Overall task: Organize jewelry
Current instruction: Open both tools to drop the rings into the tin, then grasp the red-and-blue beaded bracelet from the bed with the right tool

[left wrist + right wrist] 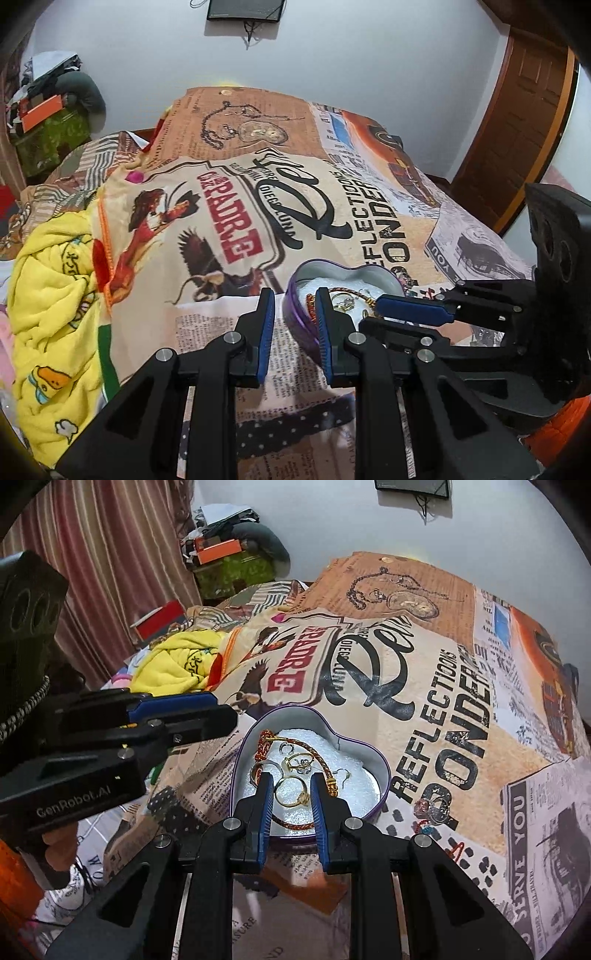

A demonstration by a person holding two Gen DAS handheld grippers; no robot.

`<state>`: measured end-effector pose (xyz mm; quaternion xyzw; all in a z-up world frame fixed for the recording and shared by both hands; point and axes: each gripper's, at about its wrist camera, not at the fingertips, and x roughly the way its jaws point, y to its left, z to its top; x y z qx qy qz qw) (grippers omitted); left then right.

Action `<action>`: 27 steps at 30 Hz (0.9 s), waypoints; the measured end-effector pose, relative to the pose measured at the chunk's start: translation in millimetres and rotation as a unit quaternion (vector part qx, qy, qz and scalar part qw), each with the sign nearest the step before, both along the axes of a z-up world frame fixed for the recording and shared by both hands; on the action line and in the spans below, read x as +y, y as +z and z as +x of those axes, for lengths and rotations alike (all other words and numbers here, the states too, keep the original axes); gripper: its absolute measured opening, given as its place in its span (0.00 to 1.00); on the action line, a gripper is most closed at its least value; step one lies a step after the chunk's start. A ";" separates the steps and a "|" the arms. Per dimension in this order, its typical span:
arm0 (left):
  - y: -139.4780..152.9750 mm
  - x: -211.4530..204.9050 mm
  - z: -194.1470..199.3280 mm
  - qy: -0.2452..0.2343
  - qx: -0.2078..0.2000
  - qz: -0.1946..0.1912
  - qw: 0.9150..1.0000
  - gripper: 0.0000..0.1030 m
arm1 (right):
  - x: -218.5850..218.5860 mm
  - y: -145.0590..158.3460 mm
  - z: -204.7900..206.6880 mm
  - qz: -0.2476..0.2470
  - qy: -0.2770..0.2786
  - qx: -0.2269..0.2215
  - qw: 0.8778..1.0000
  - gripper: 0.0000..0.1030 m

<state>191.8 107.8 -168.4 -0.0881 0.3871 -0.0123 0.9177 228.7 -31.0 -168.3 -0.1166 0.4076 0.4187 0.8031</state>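
Observation:
A purple heart-shaped tin (384,786) with white foam lining lies on the printed bedspread (443,709). Inside it are a braided red-gold bracelet (314,755), small silver rings (291,749) and a gold ring (291,795). My right gripper (291,788) reaches into the tin with the gold ring spanning the gap between its blue pads. In the left wrist view the right gripper (378,306) comes in over the tin (295,321) from the right. My left gripper (294,306) hovers at the tin's left rim, its jaws a little apart with nothing pressed between them.
Loose trinkets (432,808) and a thin red chain (458,849) lie on the bedspread to the right of the tin. A crumpled yellow blanket (51,295) is bunched at the left. Behind it stand a clutter pile (236,565), a striped curtain (110,554) and a wooden door (517,129).

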 end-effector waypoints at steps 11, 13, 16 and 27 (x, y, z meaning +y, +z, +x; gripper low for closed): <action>20.1 -5.8 -13.9 0.009 -0.016 0.017 1.000 0.26 | -16.9 16.1 -4.5 0.001 -0.026 -0.025 0.999 0.37; 23.2 -9.2 -15.7 0.010 -0.018 0.020 1.000 0.29 | -23.3 19.7 -4.5 0.005 -0.033 -0.027 0.999 0.37; 27.0 -16.7 -17.9 0.006 -0.020 0.022 1.000 0.29 | -34.1 24.7 -4.7 0.008 -0.044 -0.031 0.998 0.37; 21.4 -56.4 -15.8 -0.023 -0.005 0.015 1.000 0.30 | -89.5 25.5 3.7 0.012 -0.110 -0.022 0.994 0.37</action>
